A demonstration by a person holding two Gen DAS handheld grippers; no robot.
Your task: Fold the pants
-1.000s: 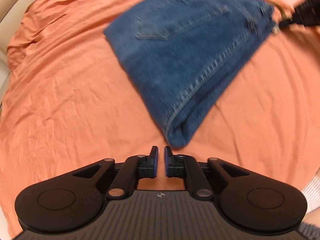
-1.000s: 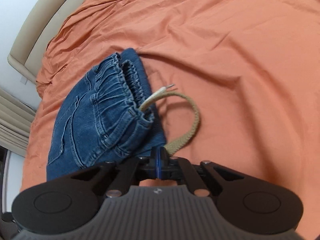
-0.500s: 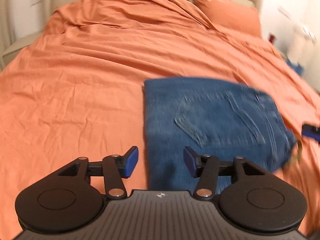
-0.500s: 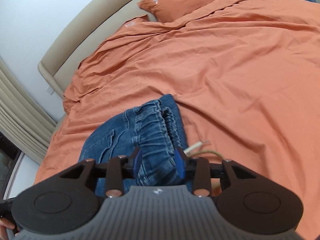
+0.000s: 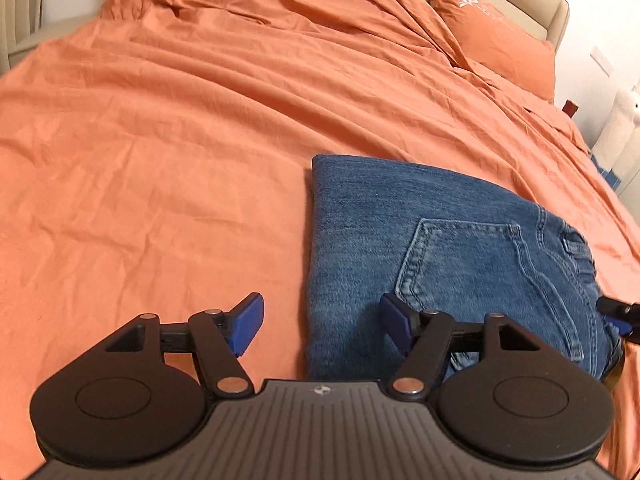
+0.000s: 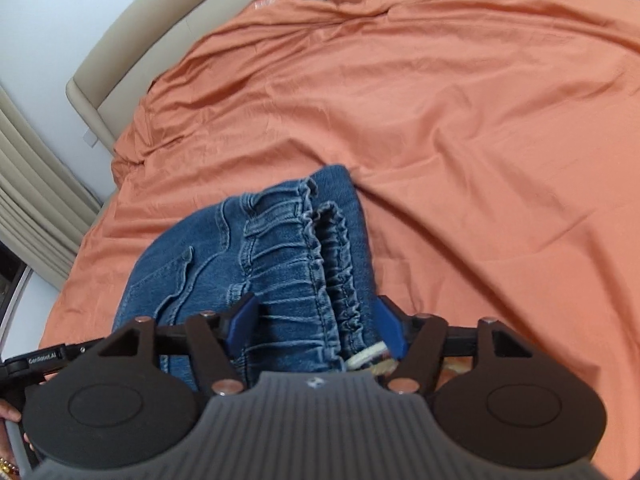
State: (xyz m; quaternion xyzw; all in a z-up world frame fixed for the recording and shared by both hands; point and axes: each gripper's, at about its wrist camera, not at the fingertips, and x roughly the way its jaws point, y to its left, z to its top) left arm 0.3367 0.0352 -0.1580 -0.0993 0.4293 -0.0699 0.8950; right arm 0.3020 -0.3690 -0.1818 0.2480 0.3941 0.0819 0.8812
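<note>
Denim pants [image 5: 440, 240] folded flat; left tongs [image 5: 322, 322], right tongs [image 6: 316, 326] gaping, empty.

Orange-sheeted bed [image 5: 160, 152] carries folded jeans [image 5: 420, 248] (pillow [image 5: 492, 32] at headboard).

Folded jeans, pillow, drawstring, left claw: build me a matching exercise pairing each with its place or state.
Things:
1. folded jeans
2. pillow
3. drawstring
4. left claw

Places or states:
A. open, straddling the jeans' folded edge
B. at the head of the bed
C. pokes out at the waistband, near the right claw
D. lying flat on the orange sheet, back pocket up

Pairs: 1-D, 2-B, 3-C, 4-A
</note>
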